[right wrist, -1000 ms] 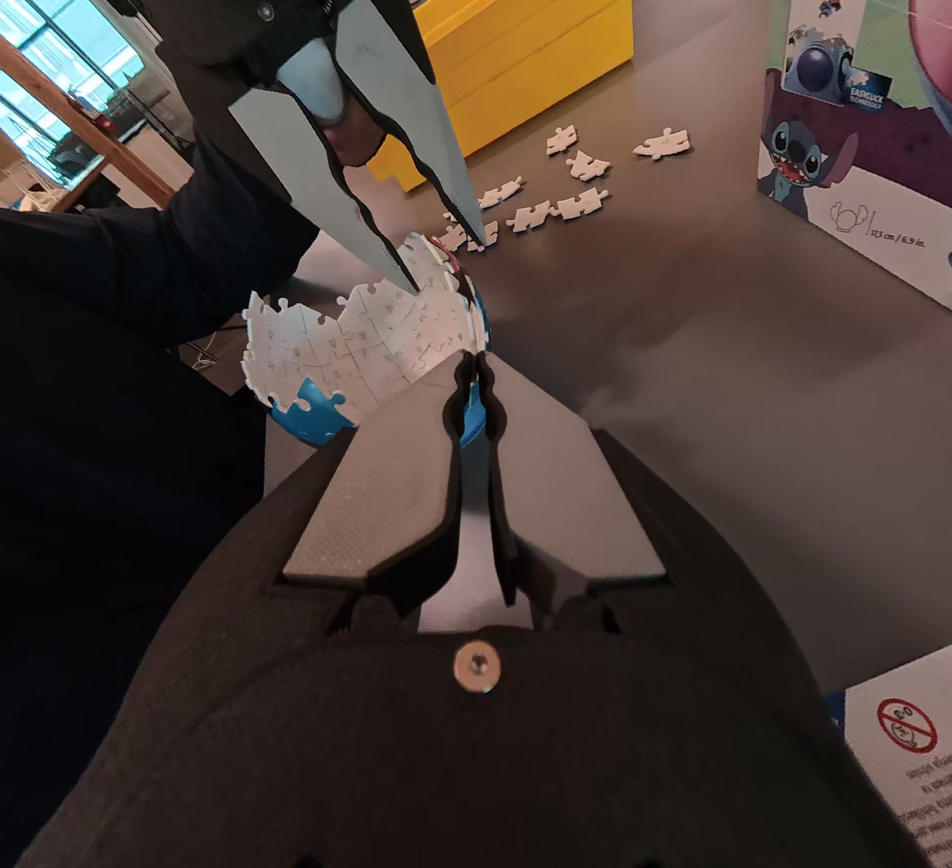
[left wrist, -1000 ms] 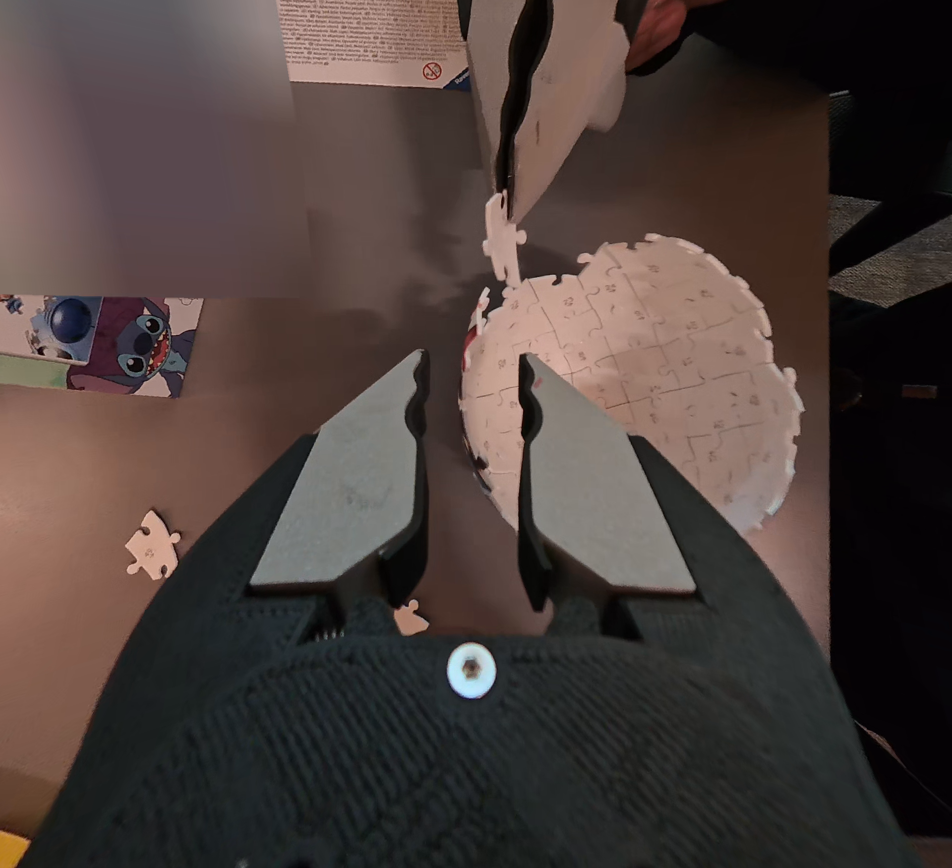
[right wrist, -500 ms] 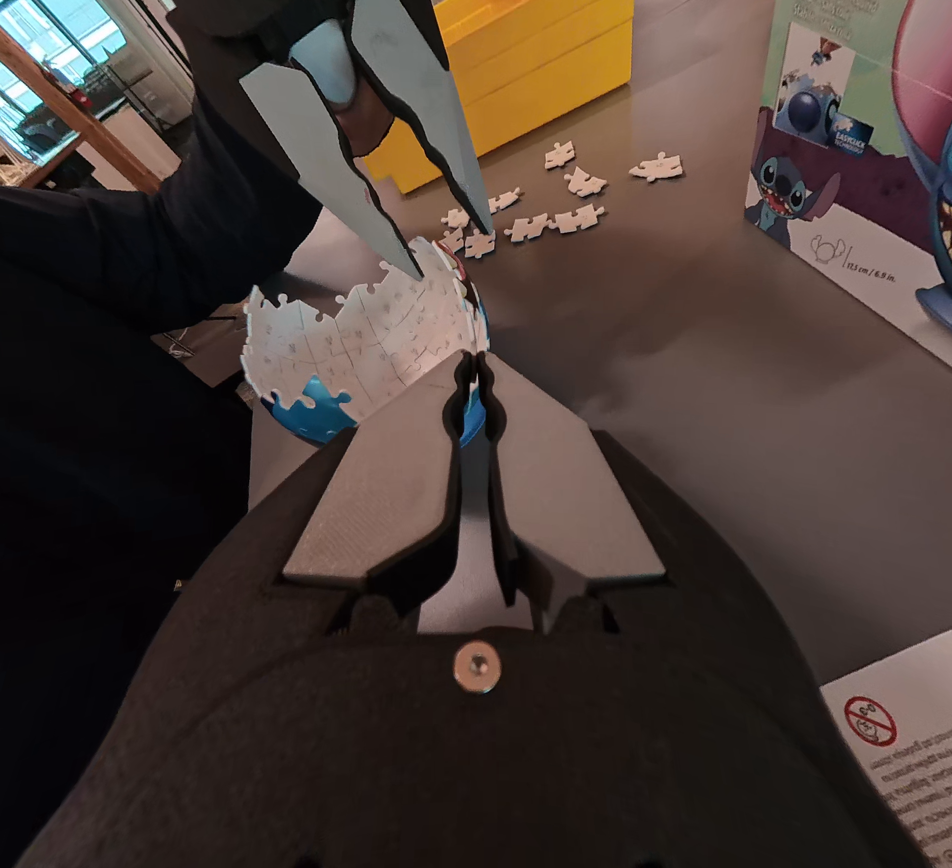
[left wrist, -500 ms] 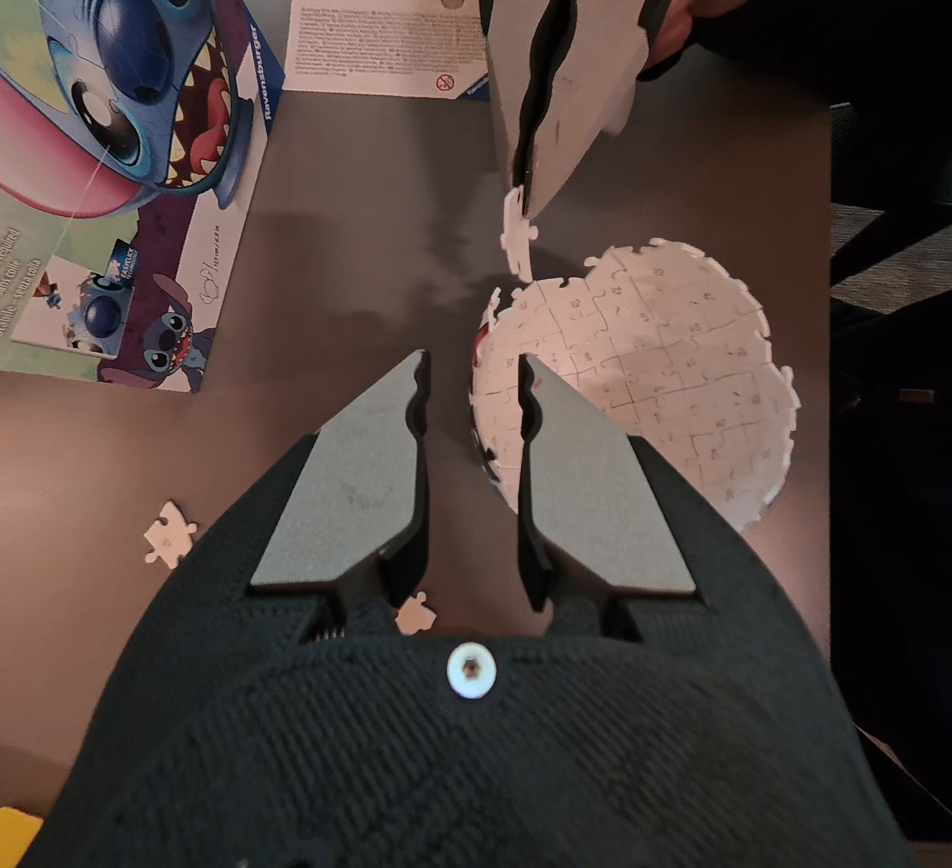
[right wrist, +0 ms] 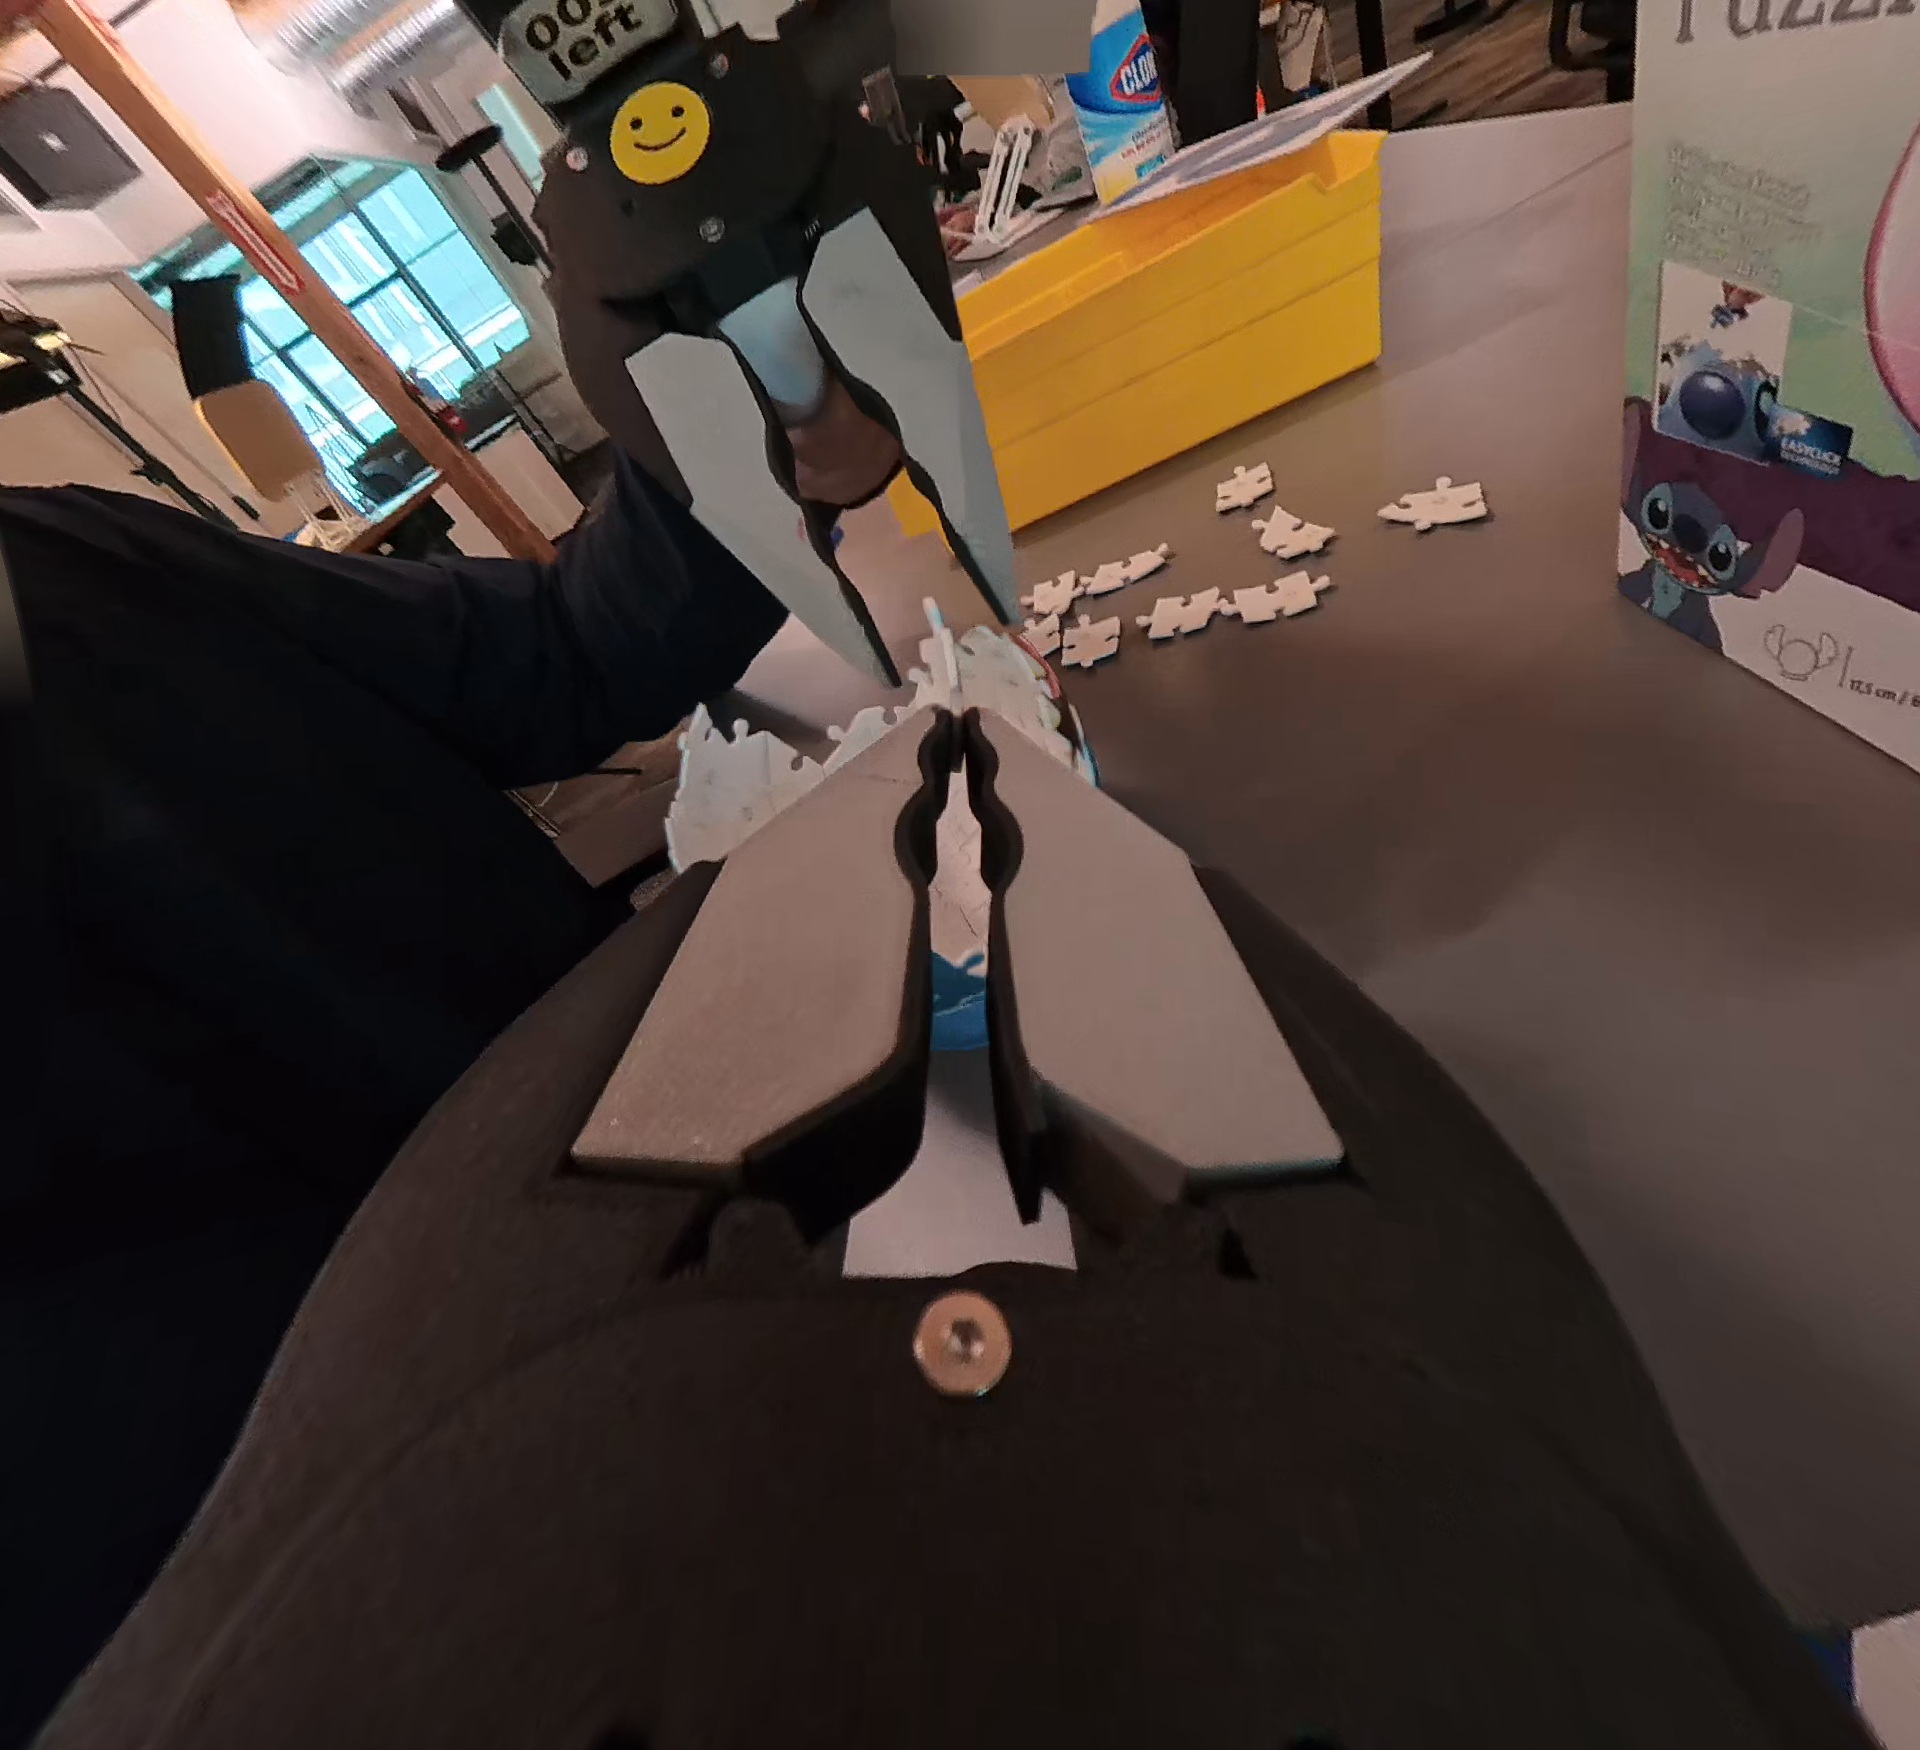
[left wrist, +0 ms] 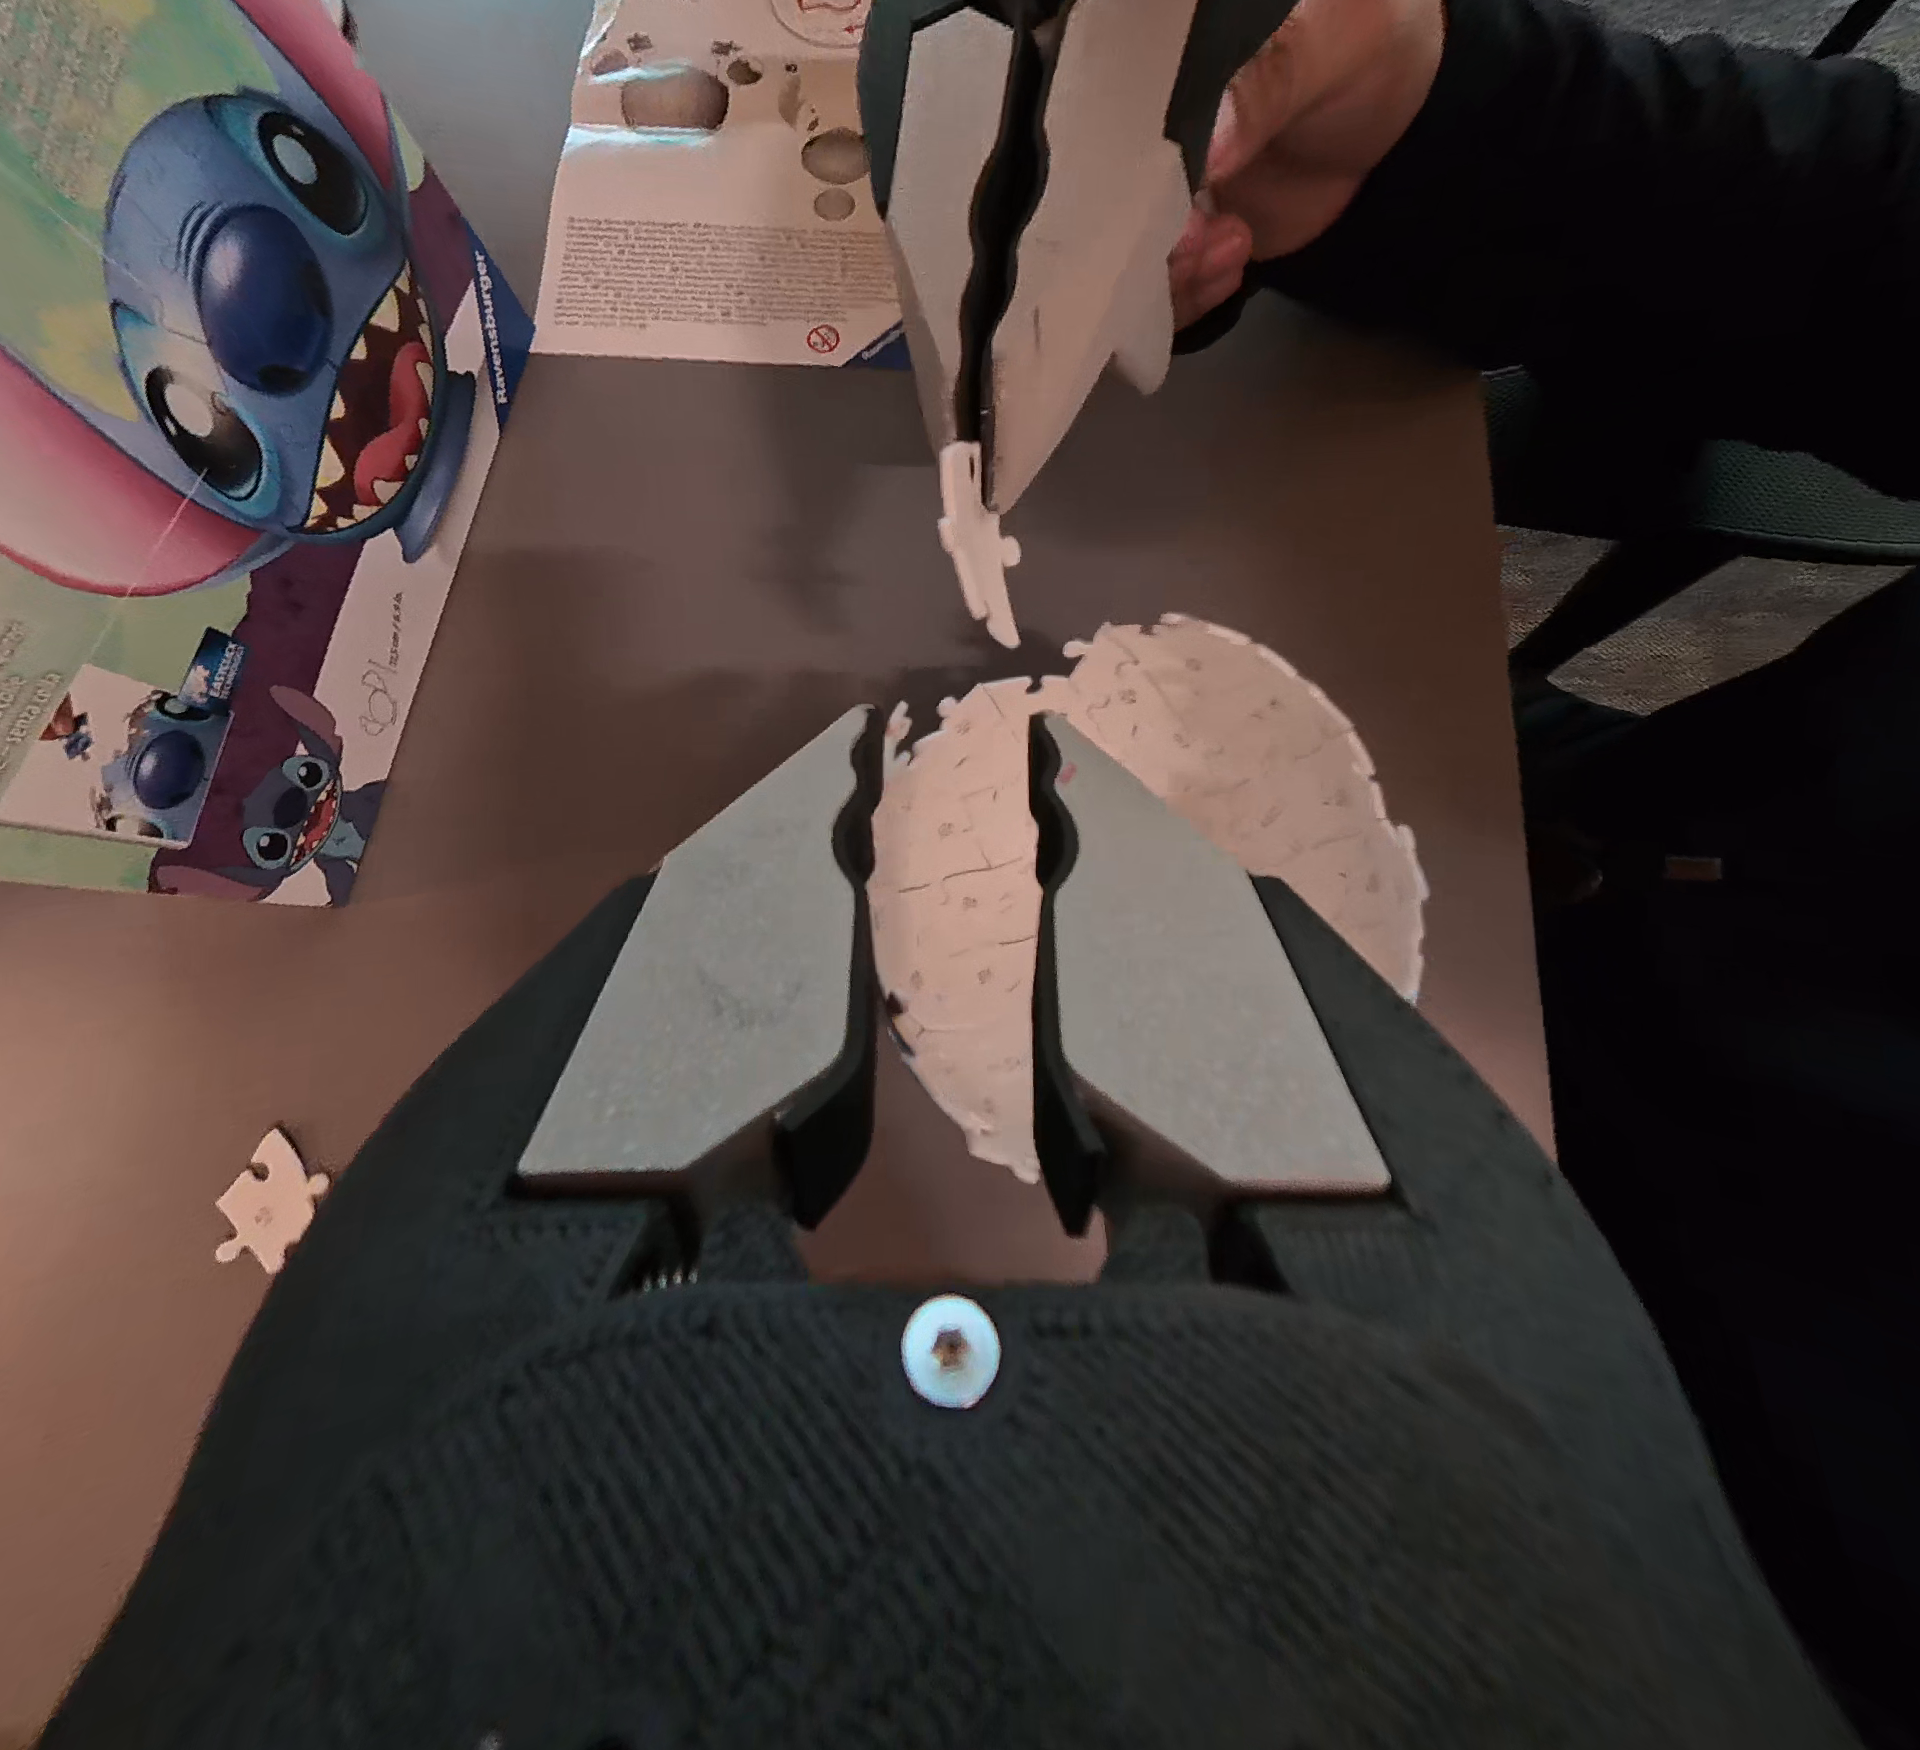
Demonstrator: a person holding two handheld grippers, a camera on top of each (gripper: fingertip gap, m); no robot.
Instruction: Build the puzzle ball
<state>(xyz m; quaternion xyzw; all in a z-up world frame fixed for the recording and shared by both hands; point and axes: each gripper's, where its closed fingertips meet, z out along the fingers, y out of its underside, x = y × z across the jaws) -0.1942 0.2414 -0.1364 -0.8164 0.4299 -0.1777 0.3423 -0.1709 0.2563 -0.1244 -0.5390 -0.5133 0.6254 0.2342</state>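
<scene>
The table (left wrist: 675, 578) carried, from largest to smallest, the box (left wrist: 208, 350) at far left, the yellow bin (right wrist: 1174, 350) at the far side in the right wrist view, the leaflet (left wrist: 717, 246) beyond the work, and the half-built ball (left wrist: 1226, 786), a bowl of joined pieces open side up near the table's right edge, white inside and blue outside. The left gripper (left wrist: 956, 744) had its jaws apart astride the near-left rim of the ball; whether a finger touched the shell could not be told. The right gripper (left wrist: 971, 443) had its jaws together, pinching a single piece (left wrist: 977, 537) that hung just above the far rim of the ball, not yet seated. Loose pieces (right wrist: 1195, 599) lay scattered between bin and ball, and one stray piece (left wrist: 265, 1201) lay at near left. The step in hand appeared to be fitting one more piece into the rim. The next move would probably call for lowering the piece so that its tabs met the matching gap, then pressing it home while the left gripper steadied the shell; a tilted piece might well miss the slot or push the bowl aside.
</scene>
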